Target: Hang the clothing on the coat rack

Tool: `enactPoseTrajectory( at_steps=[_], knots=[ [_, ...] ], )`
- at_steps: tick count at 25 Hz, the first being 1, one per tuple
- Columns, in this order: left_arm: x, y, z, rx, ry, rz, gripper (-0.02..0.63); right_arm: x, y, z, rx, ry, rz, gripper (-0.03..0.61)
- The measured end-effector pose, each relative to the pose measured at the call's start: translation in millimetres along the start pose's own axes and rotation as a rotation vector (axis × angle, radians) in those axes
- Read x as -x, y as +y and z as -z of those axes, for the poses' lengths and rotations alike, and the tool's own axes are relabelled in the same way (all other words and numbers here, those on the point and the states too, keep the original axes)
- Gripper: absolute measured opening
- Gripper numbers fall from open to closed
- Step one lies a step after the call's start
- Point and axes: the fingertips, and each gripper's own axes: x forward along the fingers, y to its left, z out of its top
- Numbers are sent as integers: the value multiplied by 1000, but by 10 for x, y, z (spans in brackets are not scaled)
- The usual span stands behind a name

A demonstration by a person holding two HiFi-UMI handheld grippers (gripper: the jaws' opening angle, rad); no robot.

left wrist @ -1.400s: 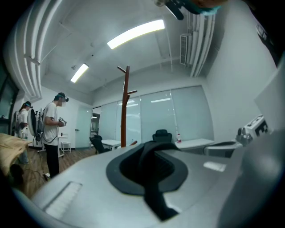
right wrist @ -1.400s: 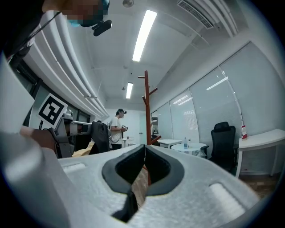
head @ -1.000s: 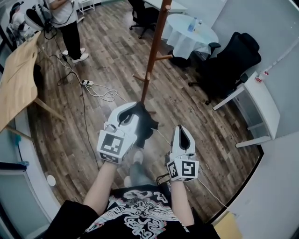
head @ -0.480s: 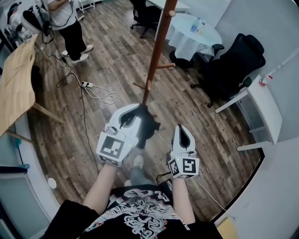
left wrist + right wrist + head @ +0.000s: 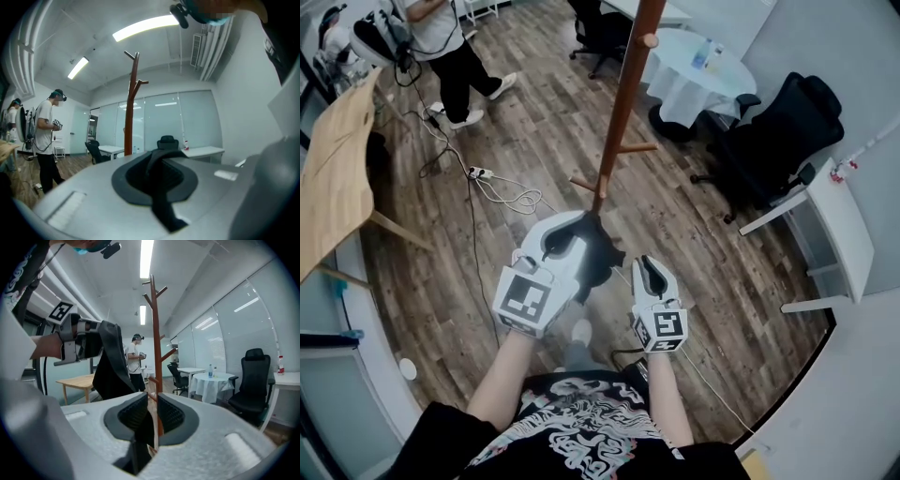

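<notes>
Left claw (image 5: 579,223): jaws closed tight on a fold of the black garment (image 5: 602,255); a dark strip of fabric runs out between the pads. The garment hangs down from the claw, clear of the wooden floor (image 5: 525,122), near the coat rack (image 5: 617,122) and not on any peg. The claw is held about level, pointing toward the rack.

Right claw (image 5: 649,266): beside the left one, apart from the garment. Jaws have just been opening; they stand a narrow way apart with nothing between them, only the rack's pole showing through the gap.

Surroundings: the brown wooden rack stands upright, its short pegs angled upward. A second person (image 5: 441,42) stands beyond a light wooden table (image 5: 337,159). A round table with white cloth (image 5: 689,80) and a black office chair (image 5: 783,127) stand past the rack.
</notes>
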Motion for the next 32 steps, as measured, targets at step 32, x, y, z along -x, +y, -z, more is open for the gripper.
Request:
enactPoseTrajectory(
  at_steps=[32],
  knots=[
    [-235, 508, 94, 8, 2, -107, -6, -782, -212, -168, 44, 67, -211, 2]
  ],
)
